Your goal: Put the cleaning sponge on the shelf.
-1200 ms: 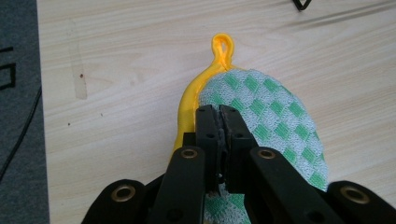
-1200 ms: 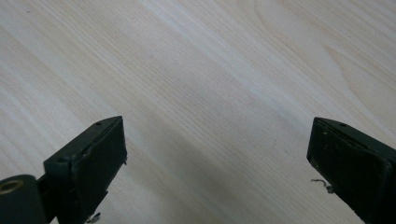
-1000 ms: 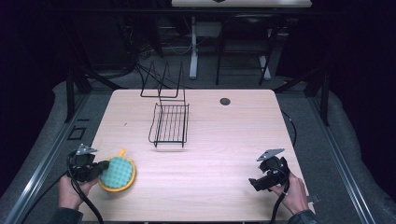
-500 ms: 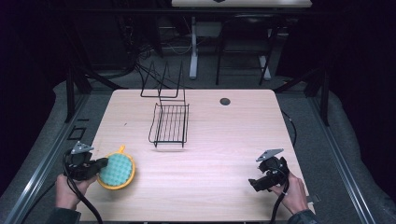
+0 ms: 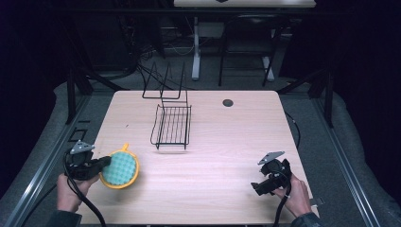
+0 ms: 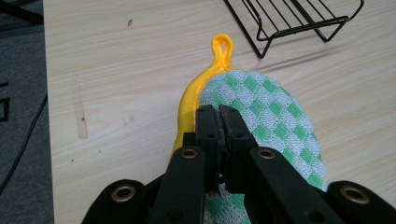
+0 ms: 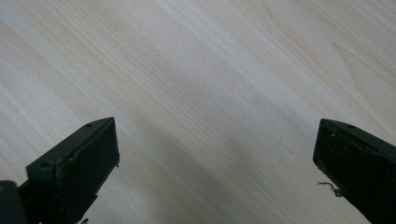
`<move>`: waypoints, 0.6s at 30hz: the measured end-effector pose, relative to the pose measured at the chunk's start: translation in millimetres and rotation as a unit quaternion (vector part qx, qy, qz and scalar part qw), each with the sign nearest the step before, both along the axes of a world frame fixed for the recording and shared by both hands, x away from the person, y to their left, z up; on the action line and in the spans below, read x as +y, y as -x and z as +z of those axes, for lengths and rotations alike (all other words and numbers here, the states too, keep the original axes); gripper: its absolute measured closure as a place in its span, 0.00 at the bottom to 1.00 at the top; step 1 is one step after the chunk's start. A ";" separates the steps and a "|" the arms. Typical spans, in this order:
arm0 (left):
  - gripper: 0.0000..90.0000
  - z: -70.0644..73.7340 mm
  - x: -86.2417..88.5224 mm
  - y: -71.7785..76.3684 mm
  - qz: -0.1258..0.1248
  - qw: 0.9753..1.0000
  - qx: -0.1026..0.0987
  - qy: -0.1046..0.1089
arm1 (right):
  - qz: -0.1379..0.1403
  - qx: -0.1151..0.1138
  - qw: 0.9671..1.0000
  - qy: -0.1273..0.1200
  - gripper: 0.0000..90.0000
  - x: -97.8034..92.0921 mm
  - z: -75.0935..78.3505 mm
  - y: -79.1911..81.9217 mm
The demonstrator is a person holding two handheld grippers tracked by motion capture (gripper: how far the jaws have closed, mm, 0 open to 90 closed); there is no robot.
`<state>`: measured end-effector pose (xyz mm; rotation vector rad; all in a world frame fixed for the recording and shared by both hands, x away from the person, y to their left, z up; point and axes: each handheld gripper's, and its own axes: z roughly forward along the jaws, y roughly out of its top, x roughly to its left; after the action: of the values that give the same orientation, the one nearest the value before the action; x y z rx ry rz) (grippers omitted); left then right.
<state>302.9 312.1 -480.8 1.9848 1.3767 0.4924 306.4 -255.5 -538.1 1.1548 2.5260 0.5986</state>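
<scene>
At table's left edge, left hand-held gripper (image 6: 222,122) w/ potholder (image 6: 266,121) shifted slightly nearer.

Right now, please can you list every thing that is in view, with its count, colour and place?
Table: one, light wood, centre.
Wire rack: one, black, on the table's far left half.
Wire stand: one, black, at the far edge behind the rack.
Round pot holder: one, green-and-white check with yellow rim and loop, near left of the table.
Round dark spot: one, far part of the table.
Left gripper: black, jaws shut on the pot holder.
Right gripper: black, jaws open over bare wood, near right.
</scene>
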 end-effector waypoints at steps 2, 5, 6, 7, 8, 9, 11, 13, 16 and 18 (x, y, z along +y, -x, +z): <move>0.98 1.1 0.2 -0.3 0.000 1.000 -0.002 0.000 | 0.000 0.002 1.000 0.000 0.00 -0.1 -0.4 -0.1; 0.98 6.2 0.8 0.5 0.000 1.000 -0.010 0.009 | 0.000 0.003 1.000 -0.002 0.00 0.6 -0.4 0.2; 0.98 6.2 0.8 0.5 0.000 1.000 -0.010 0.009 | 0.000 0.003 1.000 -0.002 0.00 0.6 -0.4 0.2; 0.98 9.0 0.7 0.2 0.002 1.000 -0.015 0.017 | 0.001 0.003 1.000 -0.001 0.00 1.0 -0.7 -0.2; 0.98 10.6 1.1 -0.2 0.001 1.000 -0.017 0.020 | 0.003 0.004 1.000 0.002 0.00 0.9 -0.7 -0.6; 0.97 10.6 1.1 -0.2 0.001 1.000 -0.017 0.020 | 0.003 0.004 1.000 0.002 0.00 0.9 -0.7 -0.6; 0.98 12.5 1.2 -1.3 0.002 0.999 -0.020 0.024 | 0.001 0.006 1.000 0.000 0.00 1.0 -1.6 -1.0; 0.98 13.3 1.2 -2.0 0.003 0.999 -0.020 0.026 | 0.001 0.007 1.000 0.000 0.00 0.9 -1.9 -1.2; 0.98 14.1 1.5 -2.4 0.005 0.999 -0.022 0.029 | 0.001 0.008 1.000 0.004 0.00 1.0 -2.0 -1.1; 0.98 15.7 1.1 -2.7 0.004 0.999 -0.025 0.032 | 0.003 0.008 1.000 0.008 0.00 1.7 -1.4 -0.8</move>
<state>305.6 313.2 -465.0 1.9039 1.3544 0.4929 307.2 -253.8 -539.6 1.1500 2.5442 0.5725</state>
